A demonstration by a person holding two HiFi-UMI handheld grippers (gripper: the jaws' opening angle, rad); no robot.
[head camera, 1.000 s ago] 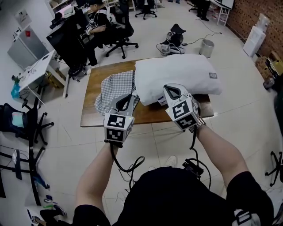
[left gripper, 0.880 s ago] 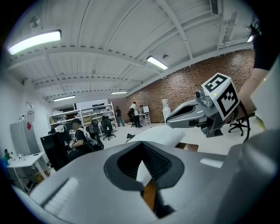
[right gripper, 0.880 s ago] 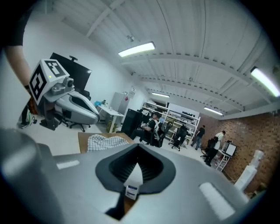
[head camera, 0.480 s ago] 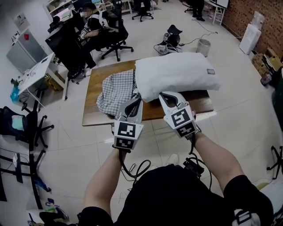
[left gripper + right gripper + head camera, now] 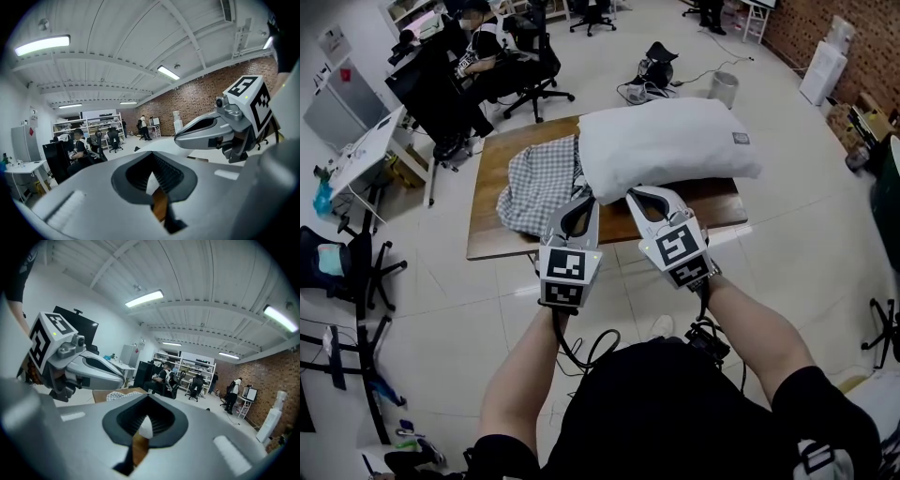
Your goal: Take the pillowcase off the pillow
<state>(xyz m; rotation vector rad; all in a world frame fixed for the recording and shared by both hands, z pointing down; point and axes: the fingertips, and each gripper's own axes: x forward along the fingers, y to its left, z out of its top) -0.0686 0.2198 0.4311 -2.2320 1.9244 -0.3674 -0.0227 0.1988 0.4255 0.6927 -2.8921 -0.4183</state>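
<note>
No word, number or brand can be read anywhere. The nearest things to signs are the black-and-white square markers on the left cube (image 5: 562, 277) of the left gripper (image 5: 584, 200) and on the right cube (image 5: 679, 255) of the right gripper (image 5: 636, 194), both on the near side of the pillow (image 5: 666, 141). They are block patterns, not letters. A small grey tag (image 5: 740, 139) sits at the pillow's right end, its print too small to read. Far left of the pillow, a sheet (image 5: 334, 41) on the wall is equally illegible.
</note>
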